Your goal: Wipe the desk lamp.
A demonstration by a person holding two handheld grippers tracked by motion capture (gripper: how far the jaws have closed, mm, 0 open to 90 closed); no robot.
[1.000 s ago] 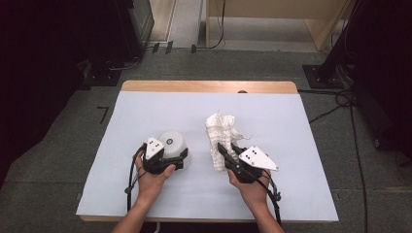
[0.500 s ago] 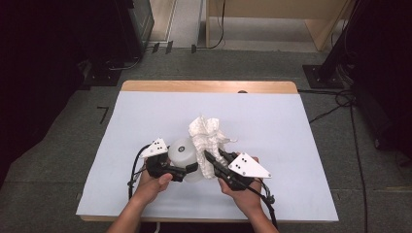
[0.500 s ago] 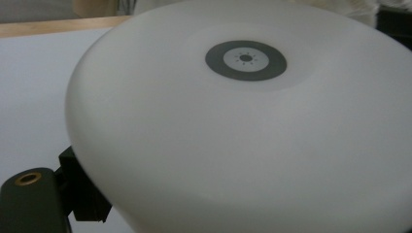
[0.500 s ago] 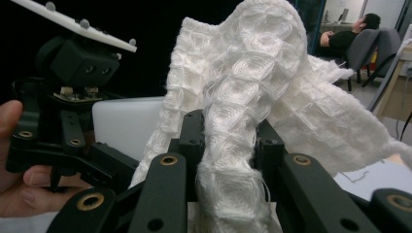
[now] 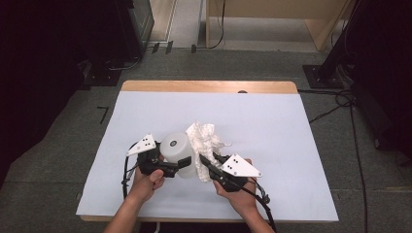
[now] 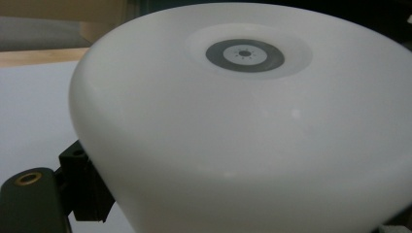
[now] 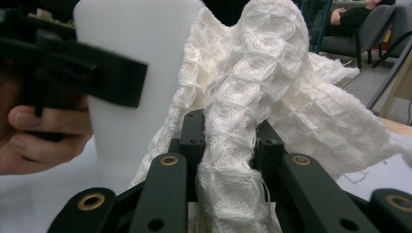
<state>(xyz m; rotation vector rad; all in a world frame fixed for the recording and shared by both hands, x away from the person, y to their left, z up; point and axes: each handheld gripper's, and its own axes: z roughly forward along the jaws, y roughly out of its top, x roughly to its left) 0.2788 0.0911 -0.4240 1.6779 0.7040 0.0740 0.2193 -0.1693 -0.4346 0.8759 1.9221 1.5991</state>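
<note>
Left gripper (image 5: 182, 163) clamps the white plastic cylinder (image 5: 176, 151); right gripper (image 5: 206, 161) pinches the white waffle-weave cloth (image 5: 205, 141). Near the table's (image 5: 291, 145) front edge, hard wiping could twist the smooth cylinder loose.

No legible text, label, brand or number appears in any view. The white plastic cylindrical container (image 6: 252, 126) bears only a grey ring mark with a dark centre dot on its top face; it carries no characters.
</note>
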